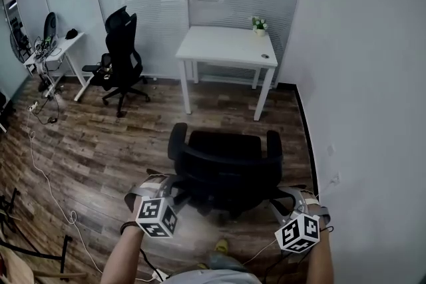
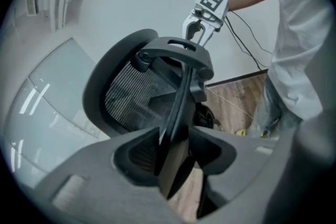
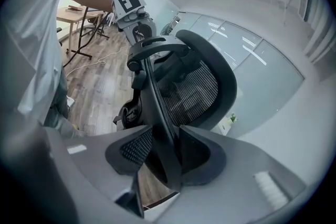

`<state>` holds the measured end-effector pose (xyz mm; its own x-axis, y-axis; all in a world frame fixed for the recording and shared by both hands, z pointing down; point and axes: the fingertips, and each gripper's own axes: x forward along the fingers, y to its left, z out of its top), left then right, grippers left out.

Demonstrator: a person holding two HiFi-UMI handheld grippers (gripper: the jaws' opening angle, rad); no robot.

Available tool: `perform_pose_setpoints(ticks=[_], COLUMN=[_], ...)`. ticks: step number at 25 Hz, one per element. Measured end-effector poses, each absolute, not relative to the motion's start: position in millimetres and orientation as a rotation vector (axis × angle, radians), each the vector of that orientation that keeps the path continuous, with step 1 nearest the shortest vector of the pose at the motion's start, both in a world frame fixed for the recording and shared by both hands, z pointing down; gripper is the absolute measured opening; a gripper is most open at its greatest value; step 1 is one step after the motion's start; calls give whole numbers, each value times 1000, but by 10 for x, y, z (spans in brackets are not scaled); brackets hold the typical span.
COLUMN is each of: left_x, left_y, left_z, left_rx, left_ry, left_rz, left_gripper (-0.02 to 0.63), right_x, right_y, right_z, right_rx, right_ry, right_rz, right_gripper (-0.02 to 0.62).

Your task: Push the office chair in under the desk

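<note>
The chair [image 1: 226, 163] stood at the middle of the floor [image 1: 100, 143], its back toward the person and its seat facing 12 o'clock. The desk [image 1: 226, 46] was at 12 o'clock from it, against the far wall and well apart, with bare boards between the two. No part of the chair was under the desk.

The left gripper [image 2: 176, 165] had its jaws wide and closed on the rim of the chair's back at the 9 o'clock side. The right gripper [image 3: 163, 160] held the same rim at the 3 o'clock side, with the black frame filling the gap between its jaws.

By the look of it, the grasp was done and the push was at most partly done. Most of the run toward 12 o'clock remained, and then the seat and arms had to go in between the desk's legs. A second chair [image 1: 122, 56] stood at 10 o'clock, clear of that line.
</note>
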<state>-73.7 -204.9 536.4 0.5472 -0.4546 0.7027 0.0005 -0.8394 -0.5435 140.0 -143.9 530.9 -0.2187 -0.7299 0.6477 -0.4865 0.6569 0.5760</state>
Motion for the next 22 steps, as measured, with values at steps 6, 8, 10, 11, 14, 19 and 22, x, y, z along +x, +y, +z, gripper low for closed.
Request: perform_pose_setpoints(ticks=[6, 8, 10, 11, 14, 19, 22], left_x=[-518, -435, -368, -336, -238, -147, -96], left_y=[-2555, -2694, -2851, -2926, -3115, -3522, -3804], left_z=[5368, 5358, 5342, 5336, 5334, 5330, 5330], left_rx=[-2296, -2301, -2305, -2311, -2323, -2327, -2325], left_ry=[392, 401, 412, 414, 418, 417, 417], left_rz=[-1260, -1248, -1238, -1232, -1222, -1227, -1219], left_gripper=[175, 175, 175, 175, 173, 173, 175], right_x=[1623, 1714, 1788, 1821, 1921, 2006, 2053], right_y=[-1940, -2103, -2298, -2390, -2598, -2969, -3248], right_z=[5310, 5309, 5303, 5299, 5297, 5284, 5282], right_rx=[944, 939, 932, 927, 919, 938, 946], right_ry=[-1897, -1890, -1884, -1883, -1890, -1903, -1900], right_rz=[-327, -329, -327, -324, -317, -337, -339], right_gripper=[155, 155, 156, 156, 156, 158, 158])
